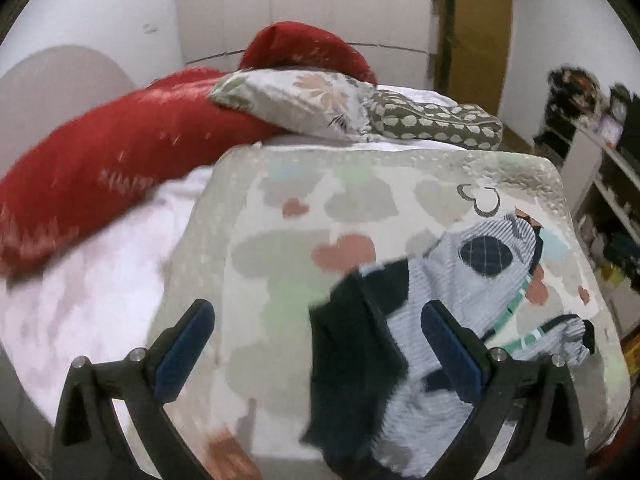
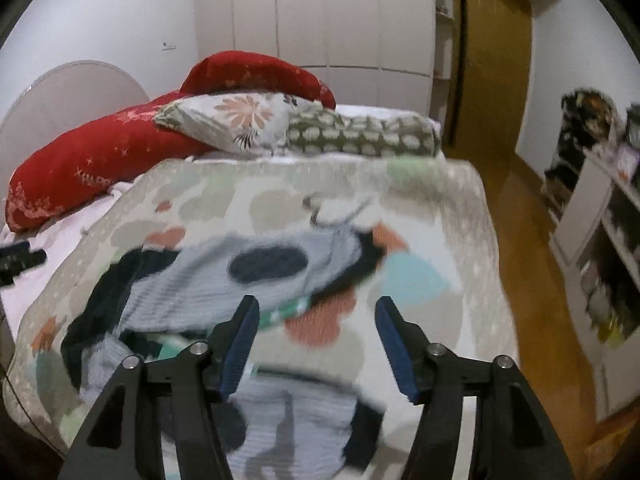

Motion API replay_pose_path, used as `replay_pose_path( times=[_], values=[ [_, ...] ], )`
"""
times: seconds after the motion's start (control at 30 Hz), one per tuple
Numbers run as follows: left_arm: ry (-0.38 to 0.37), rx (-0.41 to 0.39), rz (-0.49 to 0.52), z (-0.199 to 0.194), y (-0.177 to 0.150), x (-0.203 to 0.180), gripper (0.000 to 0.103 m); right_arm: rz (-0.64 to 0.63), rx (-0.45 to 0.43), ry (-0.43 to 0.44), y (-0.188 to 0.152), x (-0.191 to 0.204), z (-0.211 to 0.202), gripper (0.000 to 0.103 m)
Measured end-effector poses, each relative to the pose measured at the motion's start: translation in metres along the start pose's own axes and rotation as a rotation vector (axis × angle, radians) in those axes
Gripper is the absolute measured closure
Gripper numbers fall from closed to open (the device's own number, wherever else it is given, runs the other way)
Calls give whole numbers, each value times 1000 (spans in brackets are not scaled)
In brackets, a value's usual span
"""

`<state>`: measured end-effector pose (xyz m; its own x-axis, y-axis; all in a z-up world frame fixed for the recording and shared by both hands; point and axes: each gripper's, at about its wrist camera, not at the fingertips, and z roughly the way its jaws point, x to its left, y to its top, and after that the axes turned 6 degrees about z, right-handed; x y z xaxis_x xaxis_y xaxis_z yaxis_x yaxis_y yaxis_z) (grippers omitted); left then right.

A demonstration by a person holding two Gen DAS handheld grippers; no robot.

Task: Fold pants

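Note:
The pants point(image 1: 444, 312) are small, light blue striped with dark navy patches and a green-white waistband. They lie crumpled on a heart-patterned blanket point(image 1: 320, 208) on the bed. My left gripper point(image 1: 320, 312) is open above them, with the dark navy part between its fingers. In the right wrist view the pants point(image 2: 208, 284) spread left and below my right gripper point(image 2: 316, 312), which is open and empty above their right edge. The left gripper's body shows at the far left point(image 2: 18, 262) there.
A long red pillow point(image 1: 120, 160), a floral pillow point(image 1: 296, 104) and a dotted pillow point(image 1: 436, 124) lie at the bed's head. White wardrobes point(image 2: 320, 12) stand behind. A wooden floor point(image 2: 532, 264) and white shelves point(image 2: 600, 248) are to the right.

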<state>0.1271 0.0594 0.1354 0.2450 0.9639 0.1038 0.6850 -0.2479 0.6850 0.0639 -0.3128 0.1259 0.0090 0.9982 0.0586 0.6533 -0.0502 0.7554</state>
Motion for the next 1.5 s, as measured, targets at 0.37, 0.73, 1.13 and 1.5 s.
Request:
replay_pose_path(
  times=[0.37, 0.73, 1.13, 1.5],
  values=[
    [-226, 206, 11, 154, 11, -21, 0, 1, 241, -31, 56, -11, 160, 35],
    [-260, 401, 120, 229, 8, -47, 11, -98, 468, -74, 60, 4, 283, 46],
    [-238, 197, 79, 109, 4, -26, 97, 38, 246, 99, 72, -3, 163, 94],
    [-181, 46, 132, -14, -97, -75, 95, 88, 185, 219, -54, -20, 14, 95]
  ],
)
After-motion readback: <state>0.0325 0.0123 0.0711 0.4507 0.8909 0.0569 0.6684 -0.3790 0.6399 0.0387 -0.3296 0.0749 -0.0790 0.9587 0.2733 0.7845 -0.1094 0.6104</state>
